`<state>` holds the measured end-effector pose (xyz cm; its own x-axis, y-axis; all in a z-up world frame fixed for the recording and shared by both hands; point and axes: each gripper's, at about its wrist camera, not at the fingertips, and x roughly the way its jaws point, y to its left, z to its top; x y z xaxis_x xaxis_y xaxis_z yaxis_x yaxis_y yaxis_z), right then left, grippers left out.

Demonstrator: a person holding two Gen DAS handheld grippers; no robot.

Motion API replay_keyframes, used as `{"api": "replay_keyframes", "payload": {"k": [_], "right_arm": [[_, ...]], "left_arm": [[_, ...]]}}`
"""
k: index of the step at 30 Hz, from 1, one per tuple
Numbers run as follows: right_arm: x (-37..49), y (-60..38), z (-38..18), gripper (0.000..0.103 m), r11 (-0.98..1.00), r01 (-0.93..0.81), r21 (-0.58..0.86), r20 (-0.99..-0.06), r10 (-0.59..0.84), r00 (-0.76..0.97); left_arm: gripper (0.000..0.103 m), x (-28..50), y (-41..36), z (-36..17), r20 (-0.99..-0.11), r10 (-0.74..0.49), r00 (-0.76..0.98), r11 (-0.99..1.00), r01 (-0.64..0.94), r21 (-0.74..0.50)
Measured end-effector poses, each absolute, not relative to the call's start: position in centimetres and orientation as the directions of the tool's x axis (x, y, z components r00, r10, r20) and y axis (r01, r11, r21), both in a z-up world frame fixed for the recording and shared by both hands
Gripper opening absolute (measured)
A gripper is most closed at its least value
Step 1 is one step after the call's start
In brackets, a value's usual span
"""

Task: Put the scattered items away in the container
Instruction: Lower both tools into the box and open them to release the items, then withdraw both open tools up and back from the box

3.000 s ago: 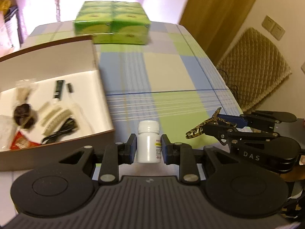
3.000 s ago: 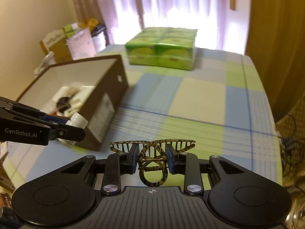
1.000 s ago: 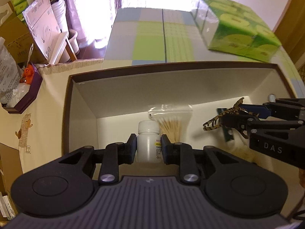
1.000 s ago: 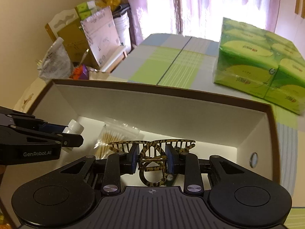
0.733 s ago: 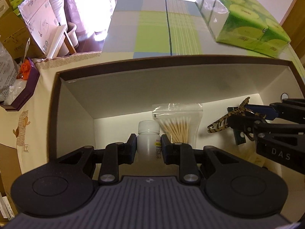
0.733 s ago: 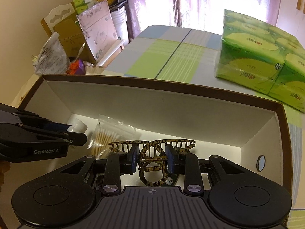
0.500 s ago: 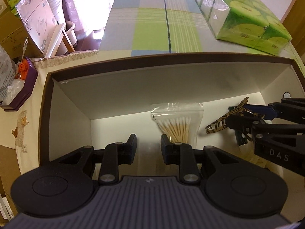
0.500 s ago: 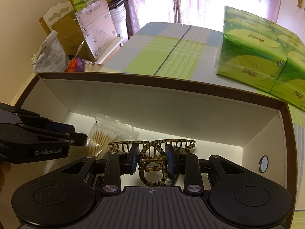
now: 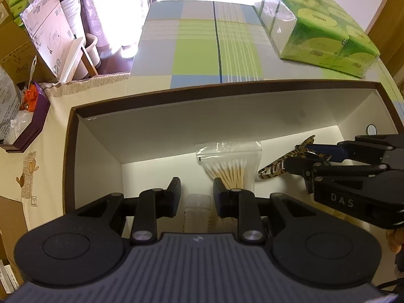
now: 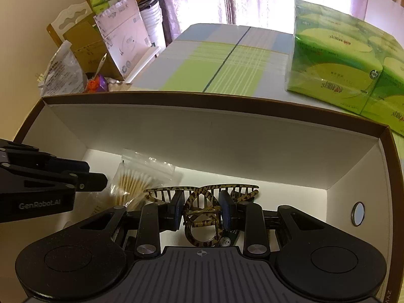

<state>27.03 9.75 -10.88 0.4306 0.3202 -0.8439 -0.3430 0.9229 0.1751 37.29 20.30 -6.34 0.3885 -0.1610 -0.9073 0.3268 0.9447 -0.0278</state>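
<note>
I have the left tongs spread, empty, bottle below. Right tongs grip the hair clip over the box. Next: release it.

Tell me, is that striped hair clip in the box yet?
Not yet: the hair clip hangs above the box, clamped in the right gripper.

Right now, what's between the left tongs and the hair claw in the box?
The bag of cotton swabs, lying on the box floor. In the left wrist view it sits between the open left tongs and the hair claw gripped by the right tongs.
</note>
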Motion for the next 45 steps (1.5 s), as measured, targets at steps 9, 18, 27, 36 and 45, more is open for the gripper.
{"api": "replay_keyframes", "payload": {"k": [9, 18, 27, 36, 45], "right_arm": [[26.2, 10.0, -9.6, 0.091, 0.907, -0.391, 0.154, -0.8, 0.346, 0.49], [23.9, 9.0, -8.4, 0.091, 0.893, -0.436, 0.108, -0.824, 0.326, 0.463], [21.3, 8.6, -7.0, 0.091, 0.895, -0.439, 0.077, -0.818, 0.309, 0.486], [17.7, 7.3, -4.7, 0.091, 0.9, -0.43, 0.074, -0.789, 0.317, 0.527], [13.7, 4.9, -2.8, 0.091, 0.91, -0.402, 0.104, -0.759, 0.334, 0.56]], "left_arm": [[0.029, 37.0, 20.3, -5.5, -0.898, -0.164, 0.41, 0.945, 0.325, -0.024], [0.036, 35.8, 20.4, -4.7, -0.893, -0.172, 0.417, 0.946, 0.323, -0.032], [0.061, 33.6, 20.3, -3.6, -0.889, -0.17, 0.426, 0.948, 0.317, -0.029], [0.087, 29.8, 18.9, -0.3, -0.841, -0.189, 0.507, 0.935, 0.354, 0.003], [0.101, 25.1, 17.6, 2.7, -0.785, -0.205, 0.585, 0.933, 0.358, 0.024]]}}
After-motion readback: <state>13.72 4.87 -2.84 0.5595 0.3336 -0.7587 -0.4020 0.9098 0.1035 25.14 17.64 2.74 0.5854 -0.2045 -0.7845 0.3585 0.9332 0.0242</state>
